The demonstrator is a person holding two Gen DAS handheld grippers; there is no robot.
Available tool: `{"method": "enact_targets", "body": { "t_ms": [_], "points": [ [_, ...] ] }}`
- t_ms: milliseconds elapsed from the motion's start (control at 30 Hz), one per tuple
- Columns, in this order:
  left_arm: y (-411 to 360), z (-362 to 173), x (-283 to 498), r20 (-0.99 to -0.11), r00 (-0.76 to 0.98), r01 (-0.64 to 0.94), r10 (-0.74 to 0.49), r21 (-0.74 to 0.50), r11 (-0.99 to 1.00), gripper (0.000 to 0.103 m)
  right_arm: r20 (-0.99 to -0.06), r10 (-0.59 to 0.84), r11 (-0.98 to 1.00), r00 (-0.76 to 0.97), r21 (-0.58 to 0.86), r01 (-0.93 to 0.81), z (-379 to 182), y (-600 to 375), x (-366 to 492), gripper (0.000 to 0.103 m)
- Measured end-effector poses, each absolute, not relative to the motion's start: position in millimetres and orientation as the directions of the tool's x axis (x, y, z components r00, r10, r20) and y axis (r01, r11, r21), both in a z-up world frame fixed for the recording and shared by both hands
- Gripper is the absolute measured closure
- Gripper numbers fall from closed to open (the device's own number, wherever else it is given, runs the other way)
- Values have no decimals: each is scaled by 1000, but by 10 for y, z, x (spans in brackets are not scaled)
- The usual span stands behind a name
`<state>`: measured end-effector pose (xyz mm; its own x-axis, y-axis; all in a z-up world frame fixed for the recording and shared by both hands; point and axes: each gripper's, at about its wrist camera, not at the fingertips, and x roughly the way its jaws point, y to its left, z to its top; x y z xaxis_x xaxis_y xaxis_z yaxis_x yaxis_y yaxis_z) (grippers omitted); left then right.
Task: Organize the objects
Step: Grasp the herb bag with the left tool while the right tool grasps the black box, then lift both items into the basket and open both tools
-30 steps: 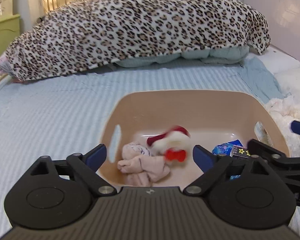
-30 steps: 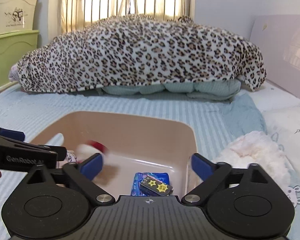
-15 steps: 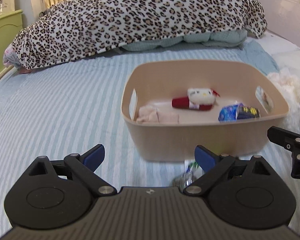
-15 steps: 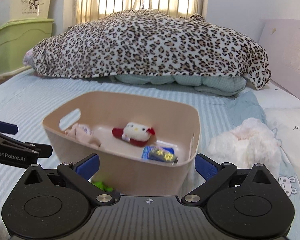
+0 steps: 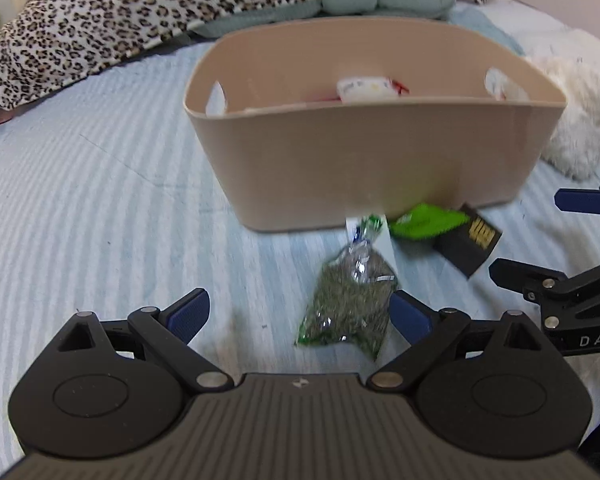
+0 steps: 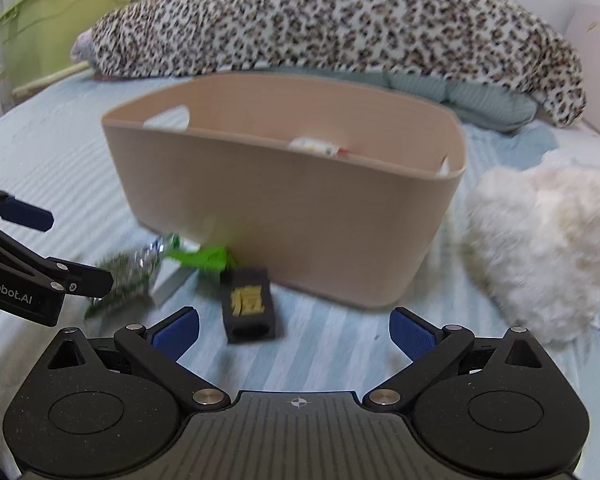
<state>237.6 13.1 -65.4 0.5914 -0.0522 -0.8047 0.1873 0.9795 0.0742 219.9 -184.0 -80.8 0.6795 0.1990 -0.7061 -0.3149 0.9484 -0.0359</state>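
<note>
- Before the beige bin (image 5: 364,160) on the bed (image 5: 80,200) lie a herb bag (image 5: 350,300), green packet (image 5: 428,222) and black box (image 6: 250,304).
- Left gripper (image 5: 300,314) and right gripper (image 6: 294,330) hover low, jaws wide apart, holding nothing.

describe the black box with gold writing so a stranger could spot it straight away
Find the beige tub on the striped blue bedsheet. Three small items lie on the sheet at its near wall. The black box is the only dark, blocky one, with gold characters on top, beside a bright green packet and a clear bag of dried greens.
</note>
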Motion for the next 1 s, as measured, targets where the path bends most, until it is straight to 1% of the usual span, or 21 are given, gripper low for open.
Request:
{"method": "enact_targets", "body": {
  "t_ms": [200,333,433,533,600,633,667,700,733,767,800,833,867,900,1000],
  "points": [
    [169,-844,2455,-826,553,231,-112,23,973,6,-731,203,942,652,-35,-333,-999,-1782,2273,3],
    [174,-973,2516,-821,561,240,-108,37,970,6,-735,210,945,645,-17,-327,-1060,-1739,2323,5],
    [200,-1009,2549,-813,569,233,-126,12,972,7,-733,218,947,645,-1,-322,-1091,-1707,2357,9],
    [218,-993,2584,-797,586,230,-146,-9,973,9,-732,227,946,643,9,-324,-1102,-1670,2397,15],
    [201,-1001,2604,-803,573,243,-163,-23,970,17,-730,229,946,644,12,-324,-1085,-1652,2428,23],
    [188,-1001,2596,-801,572,255,-174,-27,967,26,-728,231,946,645,14,-323,-1071,-1647,2441,25],
    [168,-995,2577,-795,577,273,-188,-29,962,36,-725,234,946,647,17,-322,-1053,-1639,2446,30],
    [149,-989,2553,-788,582,292,-200,-27,956,44,-724,235,947,649,19,-322,-1037,-1633,2454,34],
    [133,-986,2533,-784,585,307,-209,-24,951,46,-722,234,948,651,20,-319,-1023,-1630,2453,37],
    [119,-985,2518,-781,587,314,-213,-22,949,49,-721,237,947,651,23,-319,-1012,-1626,2449,46],
    [101,-980,2498,-780,589,314,-214,-23,949,52,-720,239,947,651,23,-322,-1002,-1620,2451,51],
    [104,-972,2519,-781,585,311,-220,-34,950,54,-718,242,946,653,24,-324,-999,-1615,2441,58],
    [111,-964,2517,-781,580,309,-229,-49,950,58,-715,245,945,654,25,-327,-991,-1611,2429,68],
    [108,-961,2514,-781,578,306,-236,-61,950,59,-713,250,943,655,28,-331,-983,-1609,2416,74],
    [111,-944,2481,-779,578,302,-244,-74,951,62,-717,246,944,652,26,-328,-954,-1609,2400,74]
  ]
}}
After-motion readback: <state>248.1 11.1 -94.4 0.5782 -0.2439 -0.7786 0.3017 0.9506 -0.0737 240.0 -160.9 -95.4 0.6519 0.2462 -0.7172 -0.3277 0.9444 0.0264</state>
